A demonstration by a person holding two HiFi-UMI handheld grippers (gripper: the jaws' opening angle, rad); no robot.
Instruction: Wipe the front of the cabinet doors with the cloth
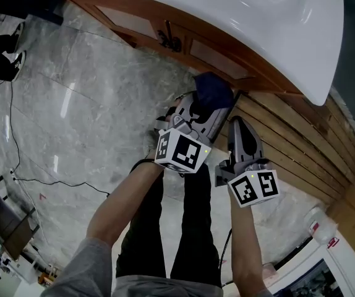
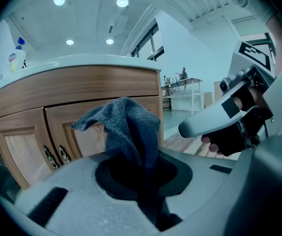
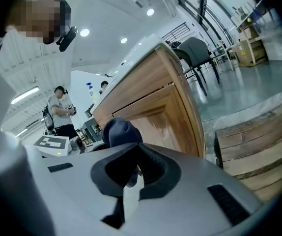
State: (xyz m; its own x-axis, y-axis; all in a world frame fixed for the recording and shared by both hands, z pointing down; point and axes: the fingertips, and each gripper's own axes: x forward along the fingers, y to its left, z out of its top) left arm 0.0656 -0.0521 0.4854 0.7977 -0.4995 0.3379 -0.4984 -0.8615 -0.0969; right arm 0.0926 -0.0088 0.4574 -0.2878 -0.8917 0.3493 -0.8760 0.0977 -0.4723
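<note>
1. Left gripper (image 1: 202,107): its jaws are clamping down on the cloth (image 2: 128,127), a dark blue knit piece that is bunching up above them.
2. Cloth, position: it is hanging in front of the right-hand cabinet door (image 2: 84,136), near the cabinet's outer corner. Whether it is touching the wood cannot be told.
3. Right gripper (image 1: 239,125): its jaws are sitting together with nothing between them, and it is hovering just beside the left gripper, pointing toward the same corner.
4. Cabinet: both doors, the second being at (image 2: 18,149), are sitting closed, with paired ornate handles (image 2: 56,156) at the seam. The contents are not showing.
5. Countertop (image 1: 227,11): white and glossy, it is overhanging the doors.
6. Bottle (image 2: 14,59): it is standing upright on the countertop's far left. Its fill is too small to tell.
7. White container (image 1: 321,223): with its red label it is lying on the floor near the wooden planks (image 1: 289,147). Its contents are not visible.
8. Floor (image 1: 91,104): grey marble, it is carrying the person's legs.
</note>
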